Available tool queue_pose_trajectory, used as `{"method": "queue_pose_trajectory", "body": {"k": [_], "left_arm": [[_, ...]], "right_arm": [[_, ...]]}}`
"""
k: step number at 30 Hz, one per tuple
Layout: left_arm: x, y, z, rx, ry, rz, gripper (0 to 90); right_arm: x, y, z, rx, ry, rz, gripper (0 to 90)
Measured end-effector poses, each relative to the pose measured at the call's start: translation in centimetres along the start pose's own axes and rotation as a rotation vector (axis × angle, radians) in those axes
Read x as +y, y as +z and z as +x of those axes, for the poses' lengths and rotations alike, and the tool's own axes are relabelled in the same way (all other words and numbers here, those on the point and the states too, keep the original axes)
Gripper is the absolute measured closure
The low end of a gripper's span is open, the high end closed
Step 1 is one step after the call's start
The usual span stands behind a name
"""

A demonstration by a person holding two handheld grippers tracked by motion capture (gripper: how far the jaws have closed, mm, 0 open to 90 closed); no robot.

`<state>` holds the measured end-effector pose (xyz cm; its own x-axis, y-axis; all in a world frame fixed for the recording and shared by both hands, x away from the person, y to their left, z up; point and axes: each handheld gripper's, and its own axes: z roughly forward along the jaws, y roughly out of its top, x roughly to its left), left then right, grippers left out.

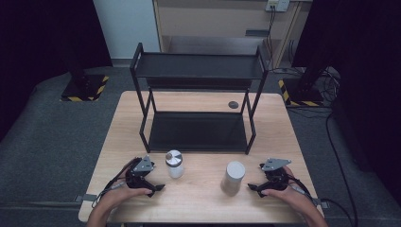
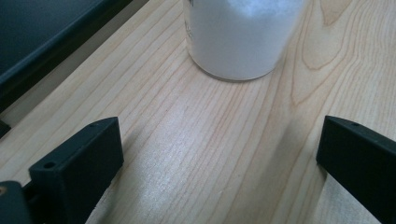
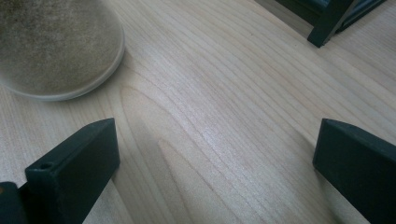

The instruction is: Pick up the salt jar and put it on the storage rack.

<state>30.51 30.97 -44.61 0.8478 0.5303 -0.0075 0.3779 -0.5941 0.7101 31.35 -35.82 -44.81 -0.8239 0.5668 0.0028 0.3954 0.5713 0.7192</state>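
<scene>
Near the table's front edge, both jars look rigid and slick; left gripper [image 1: 158,187] and right gripper [image 1: 253,187] stand spread, empty. Grasp the lidded jar [image 1: 174,164] and the white jar [image 1: 233,178] mid-body.

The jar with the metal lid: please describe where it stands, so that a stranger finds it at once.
On the wooden table, look in front of the black two-shelf rack. Two jars stand there; this jar with the metal lid is by the left gripper. Unlike the taller jar with the white top, it holds white powder.
</scene>
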Motion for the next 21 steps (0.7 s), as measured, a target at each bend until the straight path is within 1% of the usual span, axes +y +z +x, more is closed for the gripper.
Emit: {"method": "queue_pose_trajectory", "body": {"k": [17,21], "left_arm": [[-0.01,0.00,-0.02,0.001,-0.002,-0.002,0.0],[0.00,0.04,-0.01,-0.002,0.000,-0.006,1.3]], "right_arm": [[-0.02,-0.03,0.16,-0.006,0.007,0.000,1.3],[-0.04,-0.04,0.19,-0.007,0.009,0.000,1.3]]}}
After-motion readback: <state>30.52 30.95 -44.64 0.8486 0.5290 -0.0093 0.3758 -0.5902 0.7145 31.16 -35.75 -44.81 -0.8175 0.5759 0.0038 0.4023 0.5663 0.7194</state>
